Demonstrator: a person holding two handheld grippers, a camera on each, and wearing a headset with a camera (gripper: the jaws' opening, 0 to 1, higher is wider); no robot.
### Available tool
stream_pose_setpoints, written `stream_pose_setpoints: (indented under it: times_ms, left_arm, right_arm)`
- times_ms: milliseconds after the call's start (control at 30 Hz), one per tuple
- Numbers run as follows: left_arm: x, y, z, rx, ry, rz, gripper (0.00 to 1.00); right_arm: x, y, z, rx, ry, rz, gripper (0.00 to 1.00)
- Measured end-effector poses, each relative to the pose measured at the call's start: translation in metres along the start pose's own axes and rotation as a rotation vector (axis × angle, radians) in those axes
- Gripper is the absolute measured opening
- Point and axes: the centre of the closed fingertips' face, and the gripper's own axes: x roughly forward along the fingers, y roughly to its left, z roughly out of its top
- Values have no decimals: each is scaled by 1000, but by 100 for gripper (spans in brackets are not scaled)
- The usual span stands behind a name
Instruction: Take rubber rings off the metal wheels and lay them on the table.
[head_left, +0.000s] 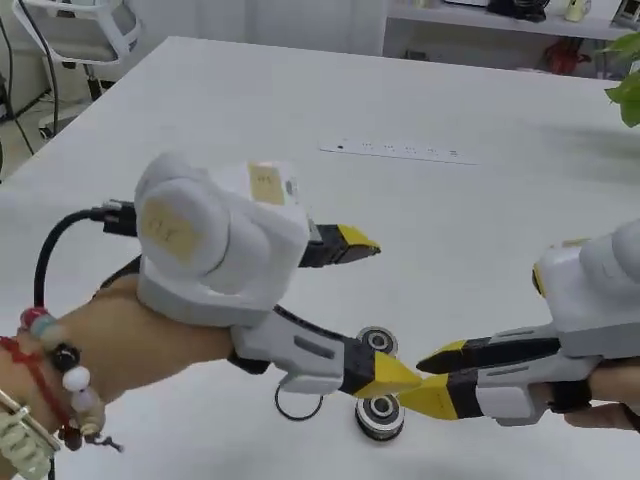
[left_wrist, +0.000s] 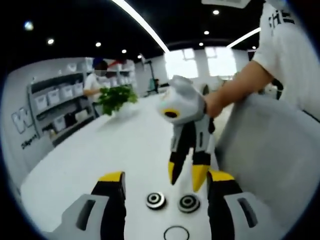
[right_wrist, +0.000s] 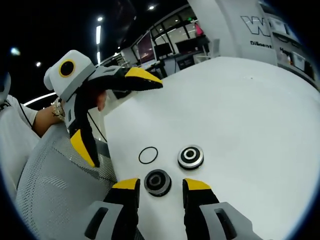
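Nearest the camera, the left hand, beads at the wrist, carries the left gripper. Its jaws are spread very wide: one yellow tip is raised over the table, the other is down between the two wheels. Nothing is held.

One rubber ring lies flat and loose on the table, near the nearer wheel on its left and not touching it. The farther wheel sits just behind, partly covered by the left gripper's lower jaw. Both wheels lie flat, hub up. Whether either still wears a ring — cannot tell.

The right gripper comes in from the right with its jaws partly open and its tips just beside the nearer wheel. In the right gripper view that wheel sits between the two yellow tips, and the jaws are not closed on it. Contact with the wheel is unclear.

Further back — a white power strip lies on the table, well apart from the work. Plant leaves show at the far right edge.
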Motion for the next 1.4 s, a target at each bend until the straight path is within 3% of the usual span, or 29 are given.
stream_pose_setpoints:
  times_ms: [100, 200, 300, 400, 467, 500, 667, 800, 967, 1000, 1400]
  left_arm:
    - [1, -2, -7, -4, -9, -2, 54]
    - [7, -2, -13, -75, -26, -11, 44]
    - [17, -6, -17, -79, -27, -6, 40]
    - [24, -11, -23, -66, -11, -23, 37]
    - [28, -18, -30, -155, -3, -47, 35]
    - [29, -21, -33, -169, 4, -59, 35]
    - [36, -29, -56, -129, 80, -77, 25]
    - [39, -28, -60, -164, 82, -78, 22]
    - [42, -39, -72, -149, 135, -112, 20]
    - [41, -38, -69, -160, 117, -109, 19]
    - [43, -34, -71, -175, 118, -98, 14]
  right_arm:
    - [5, 3, -8, -29, 40, 17, 30]
    - [8, 0, -19, -90, 92, 6, 28]
    - [11, 0, -24, -119, 113, -1, 25]
    - [13, -1, -27, -179, 131, -14, 23]
    - [15, -1, -27, -197, 129, -23, 23]
    - [15, -1, -27, -213, 130, -22, 23]
    - [18, 1, -27, -233, 130, -18, 20]
    - [19, 0, -29, -252, 143, -20, 19]
    - [19, -2, -30, -247, 147, -24, 18]
    - [20, -1, -31, -246, 149, -23, 18]
    - [22, -2, -32, -291, 144, -21, 15]
